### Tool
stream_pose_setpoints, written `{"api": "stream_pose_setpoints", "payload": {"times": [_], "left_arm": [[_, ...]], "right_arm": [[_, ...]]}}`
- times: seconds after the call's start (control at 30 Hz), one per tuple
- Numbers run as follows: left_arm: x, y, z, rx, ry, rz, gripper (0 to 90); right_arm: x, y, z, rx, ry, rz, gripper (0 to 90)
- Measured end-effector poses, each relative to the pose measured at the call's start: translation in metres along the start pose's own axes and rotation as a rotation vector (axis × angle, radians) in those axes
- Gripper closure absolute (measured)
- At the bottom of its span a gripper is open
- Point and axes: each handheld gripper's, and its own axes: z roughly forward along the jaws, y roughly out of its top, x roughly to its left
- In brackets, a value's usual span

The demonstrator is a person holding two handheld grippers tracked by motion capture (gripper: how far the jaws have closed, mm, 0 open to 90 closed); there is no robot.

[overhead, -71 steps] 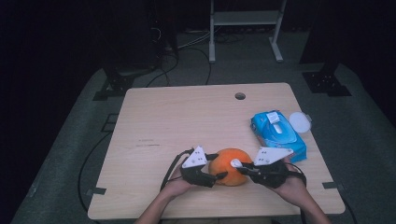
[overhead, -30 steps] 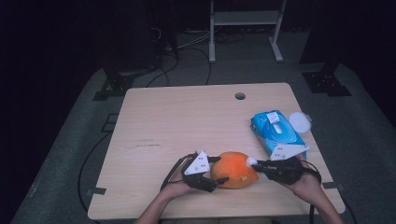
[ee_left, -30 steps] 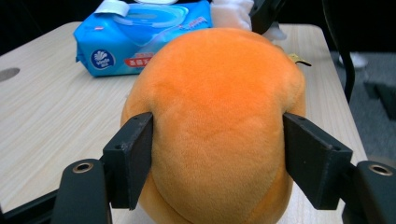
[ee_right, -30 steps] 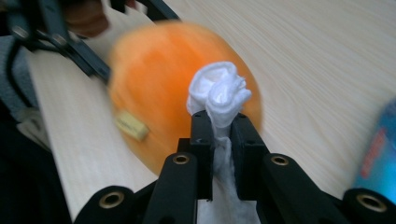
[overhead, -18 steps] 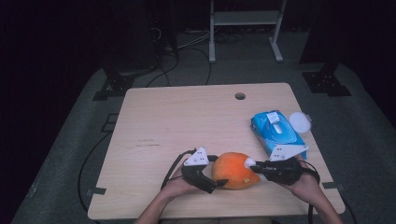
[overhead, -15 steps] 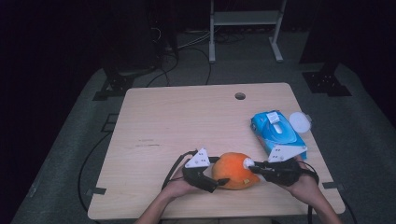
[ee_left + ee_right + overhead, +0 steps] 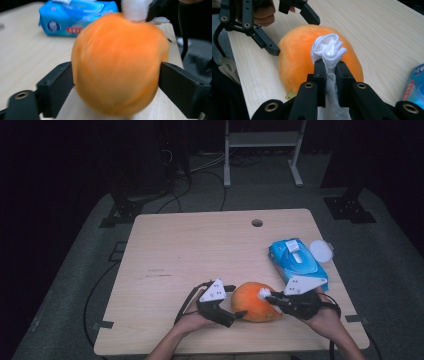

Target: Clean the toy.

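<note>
**Wiping the orange plush fruit while the other gripper steadies it**

The orange plush fruit (image 7: 254,301) is lying near the front edge of the table (image 7: 200,250), sitting between the two jaws of the left gripper (image 7: 239,313). Those jaws have just been opening; in the left gripper view they are flanking the fruit (image 7: 117,65) on both sides, but the blur is keeping me from telling whether the pads are pressing it. Bracketing it this way is probably meant to stop the soft, round body rolling under the wipe.

The right gripper (image 7: 329,72) is clenching a bunched white wipe (image 7: 328,51), the wad sticking out beyond its jaw tips and resting on the fruit's upper surface (image 7: 297,55). Holding the wipe rolled up is giving it a firm rubbing face.

Beyond the right gripper's far side, the blue wipes pack (image 7: 297,261) is lying well apart from the fruit, with a small white lid (image 7: 321,251) just beside it.
</note>
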Motion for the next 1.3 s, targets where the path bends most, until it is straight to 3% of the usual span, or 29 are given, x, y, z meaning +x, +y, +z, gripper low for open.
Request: {"api": "stream_pose_setpoints", "payload": {"times": [0.07,0.2,0.27,0.33,0.4,0.57,0.67,0.77,0.83,0.9,1.0,1.03,1.1,1.2,1.3], "left_arm": [[0.001,-0.001,0.002,0.004,-0.034,-0.036,19.0],[-0.007,0.001,0.002,0.006,-0.002,0.009,30.3],[-0.015,0.005,0.004,0.035,0.02,0.075,31.9],[-0.02,0.006,0.005,0.058,0.041,0.126,32.5],[-0.02,0.005,0.005,0.059,0.041,0.137,33.2],[-0.016,0.002,0.004,0.059,0.031,0.136,32.9],[-0.011,0.0,0.005,0.051,0.027,0.077,22.8],[-0.003,-0.003,0.01,0.074,-0.014,-0.045,10.4],[0.001,-0.005,0.014,0.076,-0.07,-0.119,10.2],[0.0,-0.006,0.015,0.075,-0.078,-0.136,14.2],[-0.004,-0.003,0.007,0.031,-0.013,-0.061,29.6],[-0.006,0.001,0.003,0.009,0.02,-0.004,31.8],[-0.008,0.007,-0.003,-0.014,0.062,0.052,33.2],[-0.013,0.009,-0.003,0.018,0.094,0.125,32.7],[-0.021,0.008,0.002,0.038,0.102,0.204,32.3]], "right_arm": [[0.001,0.001,-0.001,-0.004,0.005,0.001,80.3],[0.02,0.01,0.007,-0.005,0.027,-0.051,80.4],[0.035,0.016,0.014,-0.007,0.06,-0.081,80.3],[0.042,0.019,0.018,0.008,0.064,-0.114,80.3],[0.04,0.019,0.018,0.011,0.056,-0.117,80.3],[0.016,0.01,0.003,-0.008,-0.007,-0.055,80.3],[0.0,0.0,-0.002,-0.004,-0.026,-0.005,80.3],[-0.007,-0.006,-0.003,-0.002,-0.017,0.028,80.3],[-0.005,-0.005,-0.003,-0.004,-0.007,0.024,80.3],[0.0,-0.003,0.001,0.003,0.002,0.01,80.3],[0.005,0.0,0.004,0.003,0.004,-0.006,80.3],[0.005,0.002,0.003,-0.003,0.004,-0.007,80.3],[0.005,0.003,0.001,-0.014,0.0,-0.007,80.3],[0.008,0.003,0.002,-0.027,0.009,0.003,80.4],[0.024,0.011,0.008,-0.034,0.046,-0.035,80.3]]}}
